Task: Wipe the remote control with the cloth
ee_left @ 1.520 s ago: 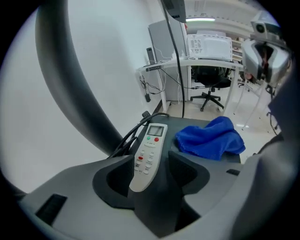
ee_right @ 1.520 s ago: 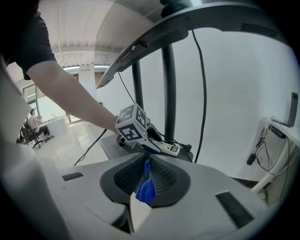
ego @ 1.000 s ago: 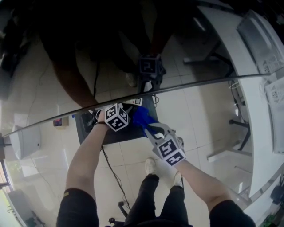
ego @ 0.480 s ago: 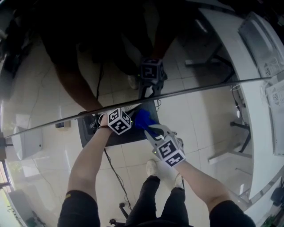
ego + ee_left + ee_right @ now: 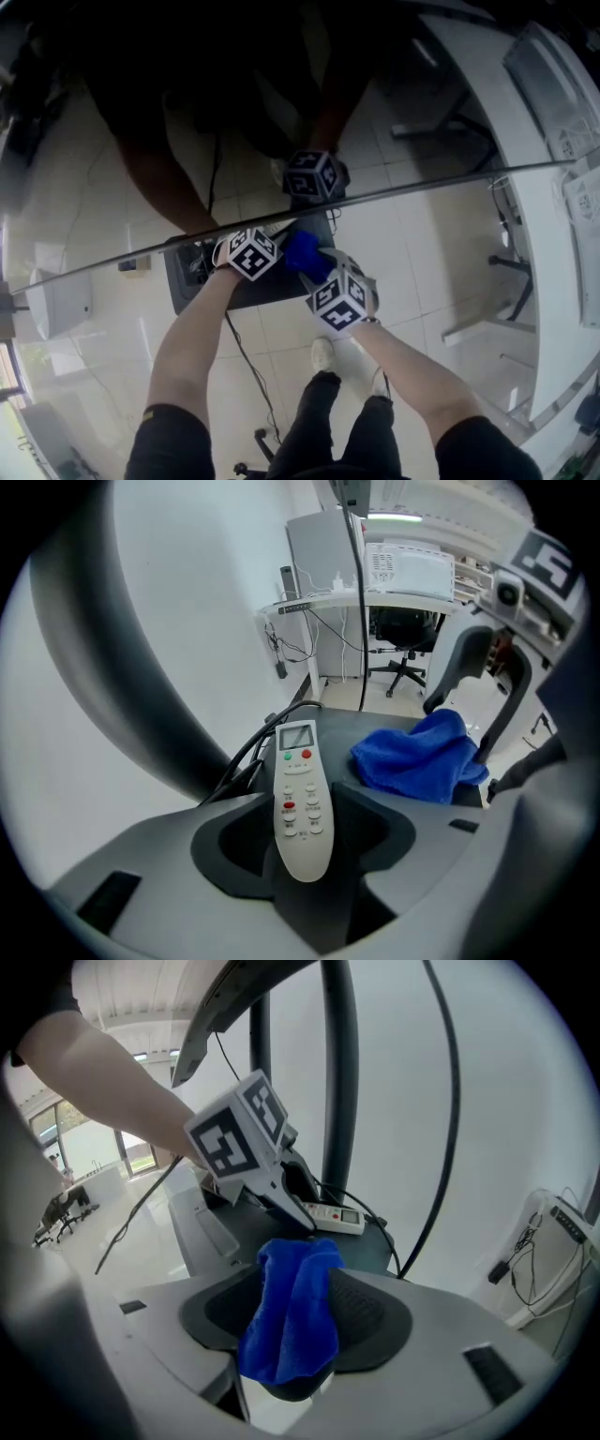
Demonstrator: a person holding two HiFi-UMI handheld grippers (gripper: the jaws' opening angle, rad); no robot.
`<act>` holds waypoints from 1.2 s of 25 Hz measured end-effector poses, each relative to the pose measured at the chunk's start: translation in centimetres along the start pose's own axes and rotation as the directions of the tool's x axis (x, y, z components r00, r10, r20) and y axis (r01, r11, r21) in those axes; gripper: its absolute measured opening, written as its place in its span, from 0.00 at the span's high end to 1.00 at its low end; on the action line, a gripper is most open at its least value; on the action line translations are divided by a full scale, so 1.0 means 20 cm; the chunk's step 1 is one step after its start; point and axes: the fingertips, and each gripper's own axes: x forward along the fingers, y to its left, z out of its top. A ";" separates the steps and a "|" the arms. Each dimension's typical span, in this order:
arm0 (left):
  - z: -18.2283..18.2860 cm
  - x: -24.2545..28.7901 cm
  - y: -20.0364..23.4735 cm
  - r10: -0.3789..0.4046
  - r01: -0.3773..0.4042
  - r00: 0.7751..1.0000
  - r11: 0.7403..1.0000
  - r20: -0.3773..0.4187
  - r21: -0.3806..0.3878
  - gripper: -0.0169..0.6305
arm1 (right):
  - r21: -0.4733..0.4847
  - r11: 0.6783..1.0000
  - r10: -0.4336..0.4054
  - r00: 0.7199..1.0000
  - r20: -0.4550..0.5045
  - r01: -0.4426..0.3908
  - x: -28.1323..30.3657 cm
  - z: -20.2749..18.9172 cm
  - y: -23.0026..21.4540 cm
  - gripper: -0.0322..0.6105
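Remote [image 5: 298, 761] on the dark stand [image 5: 375, 726], between the closing, not yet pressing jaws of the left gripper [image 5: 305, 797]; cloth [image 5: 291, 1321] near it, loose between the opening jaws of the right gripper [image 5: 298, 1309], likely to drop unwiped.

left arm: bare forearm [image 5: 187, 328] runs from the lower left of the head view up to centre; dark short sleeve at the bottom edge.
left gripper [image 5: 265, 248]: centre of frame, marker cube facing the camera, tips pointing right. Jaws closing; remote control [image 5: 302, 799] lies between them with a gap on each side.
right arm: bare forearm [image 5: 403, 370] comes in from the lower right, angled up-left.
right gripper [image 5: 319, 274]: just below-right of the left one, tips close to it. Jaws opening, already wide; cloth [image 5: 291, 1316] sits between them, not clamped.
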 end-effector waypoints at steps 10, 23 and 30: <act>0.04 -0.17 -0.06 0.095 -0.094 0.995 0.995 0.043 -0.027 0.67 | -0.027 1.000 -0.016 0.994 -0.110 0.013 0.14 -0.05 -0.01 0.69; 0.34 -1.15 -0.48 0.347 -0.344 0.917 0.938 0.194 -0.049 0.67 | 0.052 0.996 0.058 0.979 0.194 -0.069 -0.84 0.33 0.09 0.77; 0.64 -1.75 -0.85 0.447 -0.472 0.849 0.882 0.281 0.022 0.67 | -0.160 0.960 0.274 0.897 0.347 -0.231 -1.60 0.68 0.38 0.77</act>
